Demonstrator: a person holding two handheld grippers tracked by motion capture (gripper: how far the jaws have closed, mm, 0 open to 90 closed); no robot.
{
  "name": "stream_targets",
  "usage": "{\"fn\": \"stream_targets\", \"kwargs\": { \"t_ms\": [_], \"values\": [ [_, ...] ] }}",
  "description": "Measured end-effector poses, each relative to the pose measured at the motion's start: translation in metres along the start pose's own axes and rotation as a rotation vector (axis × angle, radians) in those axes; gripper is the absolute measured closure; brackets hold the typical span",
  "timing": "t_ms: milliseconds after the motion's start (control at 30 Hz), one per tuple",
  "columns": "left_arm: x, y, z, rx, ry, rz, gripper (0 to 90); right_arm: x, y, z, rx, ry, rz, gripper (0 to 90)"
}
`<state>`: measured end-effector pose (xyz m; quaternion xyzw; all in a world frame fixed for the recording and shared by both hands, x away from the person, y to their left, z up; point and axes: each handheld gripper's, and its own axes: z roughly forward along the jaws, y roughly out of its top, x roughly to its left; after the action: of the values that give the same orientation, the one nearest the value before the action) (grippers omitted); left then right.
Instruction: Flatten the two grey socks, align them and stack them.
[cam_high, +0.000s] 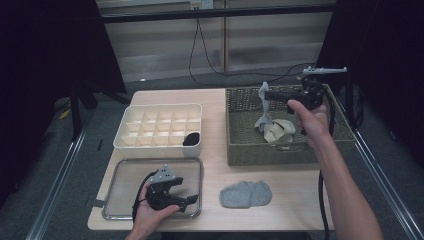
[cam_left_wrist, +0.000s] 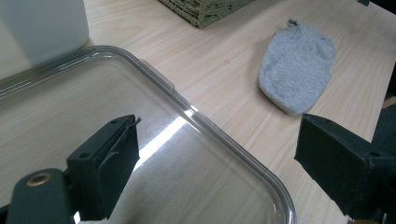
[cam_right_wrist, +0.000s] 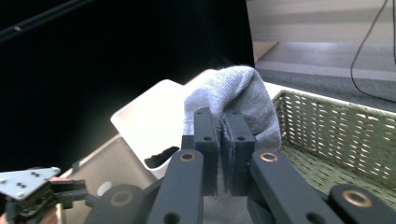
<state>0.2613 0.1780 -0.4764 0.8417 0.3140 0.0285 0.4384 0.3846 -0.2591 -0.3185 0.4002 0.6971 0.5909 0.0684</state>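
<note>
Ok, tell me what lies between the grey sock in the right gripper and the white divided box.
Nothing visible. The right gripper holds the grey sock above the wicker basket; bare tabletop separates it from the white divided box.

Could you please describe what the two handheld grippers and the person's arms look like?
Both the left gripper and the right gripper are black, with flat black jaws, brass-coloured pivot rings, a grey three-cornered plate on top and a trailing black cable. The forearms are bare; no sleeves are visible.

Two bare forearms, no sleeves. Each hand carries a black two-jaw gripper: the left gripper (cam_high: 192, 201) and right gripper (cam_high: 266, 94) each bear a grey three-cornered top plate, brass-ringed pivot screws and a trailing black cable.
</note>
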Motion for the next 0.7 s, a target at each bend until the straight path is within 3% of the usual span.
{"fn": "stream_targets", "kwargs": {
  "t_ms": [700],
  "values": [
    [-0.003, 0.0, 0.002, 0.009, -0.01, 0.007, 13.9, 0.029, 0.0, -0.025, -0.041, 0.036, -0.037, 86.1]
  ]
}}
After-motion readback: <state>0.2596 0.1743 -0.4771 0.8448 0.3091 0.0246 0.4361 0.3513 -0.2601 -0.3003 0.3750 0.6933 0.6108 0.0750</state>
